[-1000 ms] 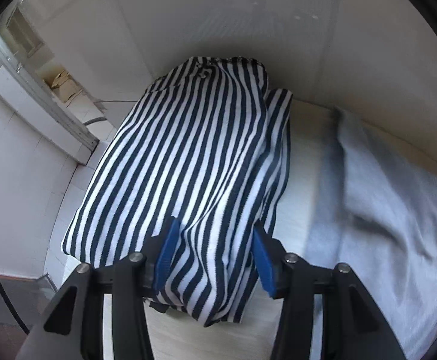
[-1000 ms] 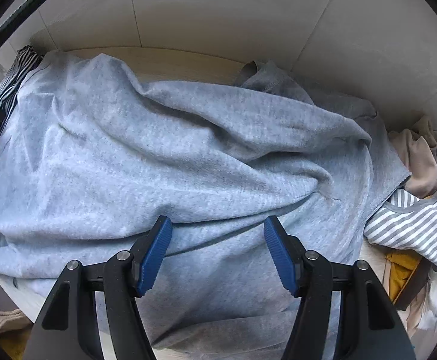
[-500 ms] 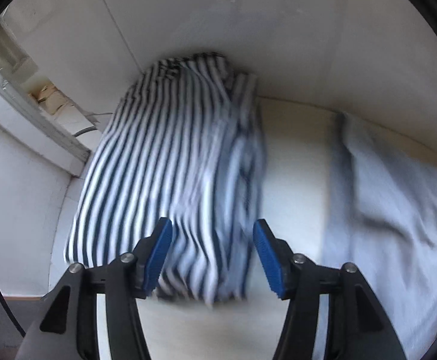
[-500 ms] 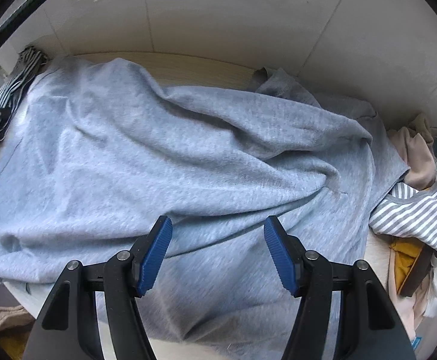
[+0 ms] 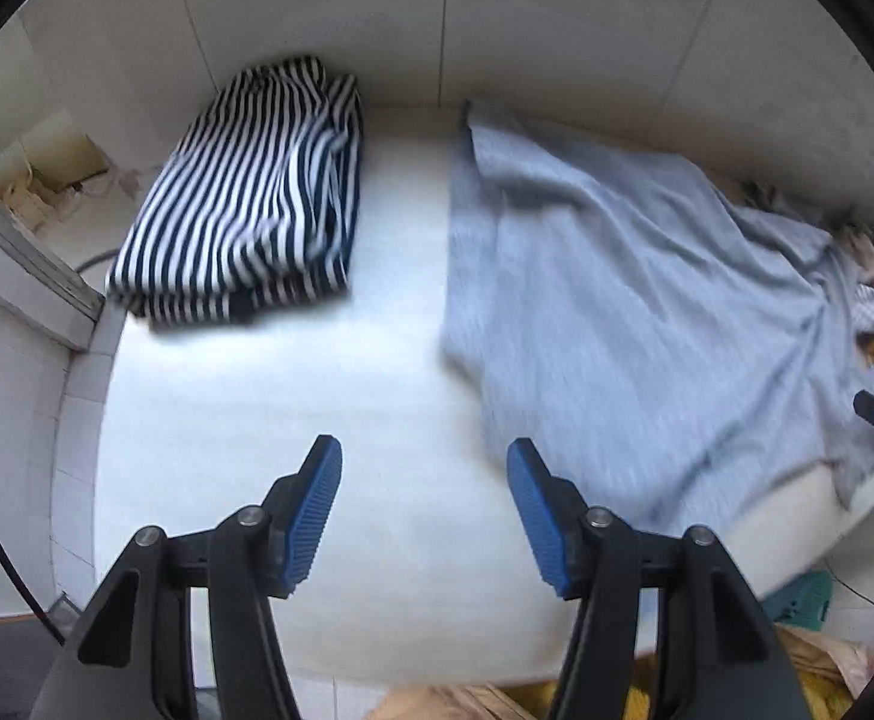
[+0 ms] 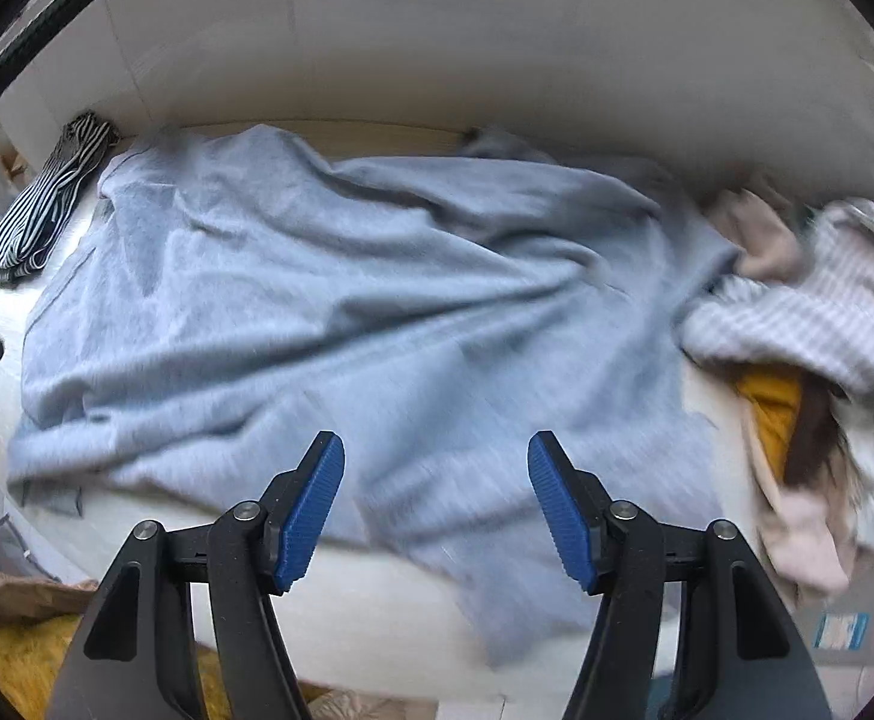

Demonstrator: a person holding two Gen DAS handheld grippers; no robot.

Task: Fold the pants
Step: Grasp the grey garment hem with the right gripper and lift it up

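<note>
The grey pants [image 6: 341, 312] lie spread out and rumpled on the white table [image 5: 293, 396]. The folded striped pants [image 5: 245, 204] sit apart at the far left corner. A messy pile of clothes [image 6: 821, 324] touches the grey pants on the right.

The left gripper [image 5: 424, 498] hangs over bare table, fingers spread, holding nothing. The right gripper [image 6: 435, 489] hangs over the near edge of the grey pants, fingers spread and empty too.

The grey pants look soft, light and floppy. They will likely sag and bunch, so pinch the thick edges or corners, one in each gripper.
</note>
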